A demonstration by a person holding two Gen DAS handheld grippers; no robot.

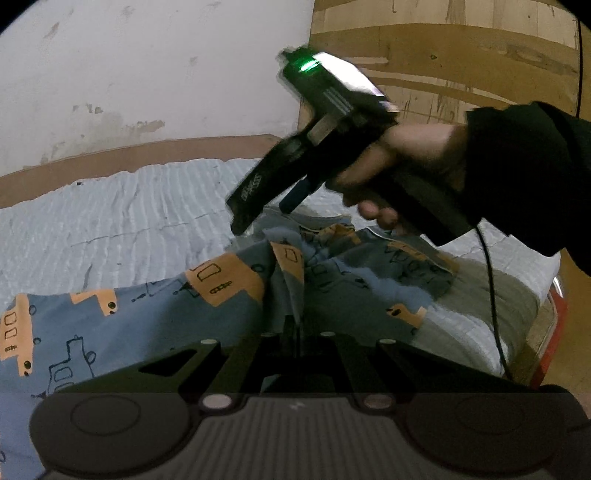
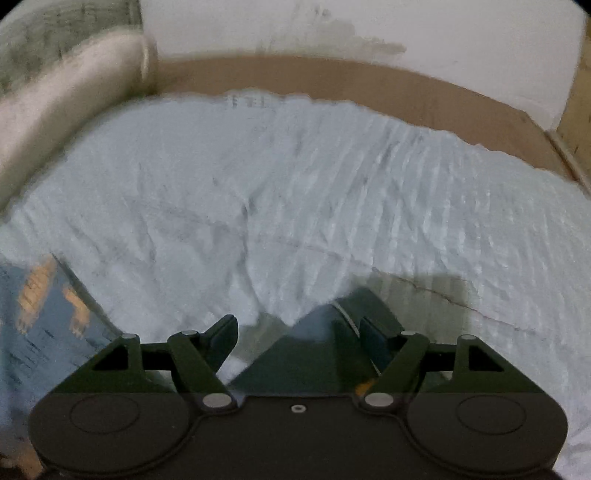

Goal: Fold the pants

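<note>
Your left hand-held gripper point(image 1: 295, 325) is clamped tight on a pinched ridge of the pants point(image 1: 229, 295), blue-grey children's pants printed with orange vehicles, which lie spread on the bed's pale ribbed bedspread point(image 1: 122, 218). From that pinch the fabric runs away to the left of your left hand-held gripper and bunches just ahead of it.

Your right hand-held gripper point(image 2: 295, 332) stands wide, its jaws parted. A dark fold of cloth lies between them, close against the right-hand finger; the pads do not press on it. In the left wrist view your right hand point(image 1: 399, 166), in a dark sleeve point(image 1: 524, 177), grips its handle just above the far bunched part of the pants, tips pointing down toward the cloth.

From the right wrist view, more of the pants shows at the lower left, with bare bedspread ahead, up to the brown bed edge point(image 2: 369, 85) and the white wall point(image 2: 369, 26).
</note>
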